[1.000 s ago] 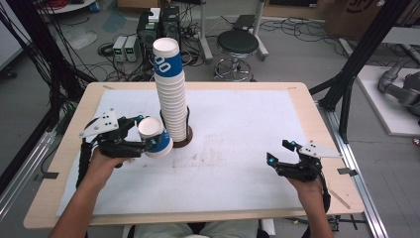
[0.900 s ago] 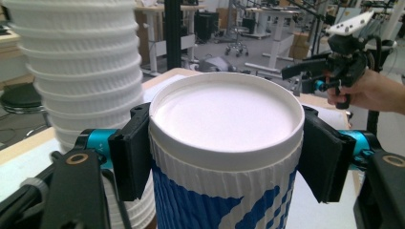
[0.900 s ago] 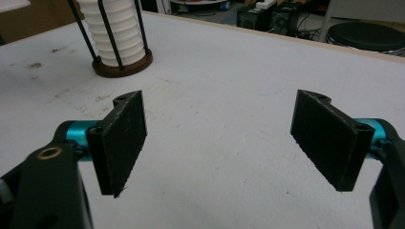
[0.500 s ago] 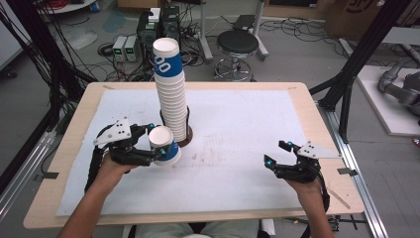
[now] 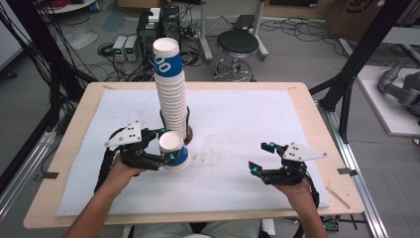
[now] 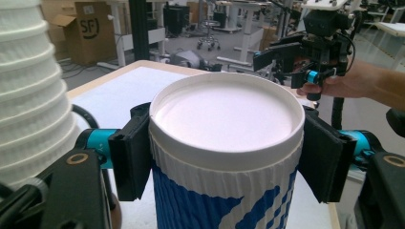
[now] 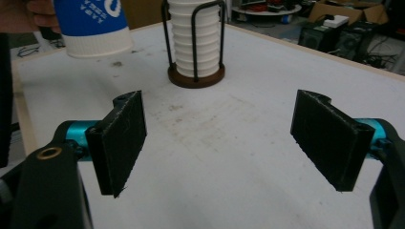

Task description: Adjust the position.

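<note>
The left tool (image 5: pixel 171 157) is clamped on a single blue-and-white cup (image 5: pixel 174 150), pads pressing both ribbed sides just under the rim, cup carried upside down with its base up. Close behind the tool rises the tall cup stack (image 5: pixel 172 89) in its wire holder. The right tool (image 5: pixel 261 157) hangs off to the side, jaws wide, nothing between them. This looks like the carry-away step; next comes setting the cup on the surface (image 5: pixel 237 124). Whether it already touches down is hard to say.
</note>
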Demonstrator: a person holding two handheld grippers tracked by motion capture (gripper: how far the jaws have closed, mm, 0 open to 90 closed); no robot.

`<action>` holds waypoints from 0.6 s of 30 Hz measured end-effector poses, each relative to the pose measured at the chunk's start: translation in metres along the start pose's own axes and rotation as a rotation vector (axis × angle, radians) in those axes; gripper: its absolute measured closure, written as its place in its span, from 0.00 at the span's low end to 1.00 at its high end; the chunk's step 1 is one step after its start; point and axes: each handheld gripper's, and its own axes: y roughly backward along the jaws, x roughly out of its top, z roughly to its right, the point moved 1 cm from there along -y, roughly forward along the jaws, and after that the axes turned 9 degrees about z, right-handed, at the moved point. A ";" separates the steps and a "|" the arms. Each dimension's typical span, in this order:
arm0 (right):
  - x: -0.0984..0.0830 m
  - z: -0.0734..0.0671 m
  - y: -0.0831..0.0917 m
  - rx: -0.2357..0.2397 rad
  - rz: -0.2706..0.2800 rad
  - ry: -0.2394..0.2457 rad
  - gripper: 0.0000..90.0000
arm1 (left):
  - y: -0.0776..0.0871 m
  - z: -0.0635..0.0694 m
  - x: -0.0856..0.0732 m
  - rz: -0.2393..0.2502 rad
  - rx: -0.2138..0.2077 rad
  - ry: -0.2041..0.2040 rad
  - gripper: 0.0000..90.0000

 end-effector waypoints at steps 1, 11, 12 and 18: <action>0.001 -0.002 -0.002 0.010 0.002 0.001 0.22 | -0.002 0.001 0.000 -0.003 -0.010 -0.004 0.32; 0.013 -0.023 -0.032 0.144 -0.006 0.023 0.22 | -0.026 0.011 0.008 -0.008 -0.071 -0.014 0.32; 0.013 -0.025 -0.035 0.157 -0.014 0.020 0.22 | -0.029 0.011 0.007 -0.007 -0.077 -0.014 0.32; 0.016 -0.030 -0.051 0.228 -0.028 0.016 0.22 | -0.037 0.012 0.007 -0.005 -0.104 -0.006 0.32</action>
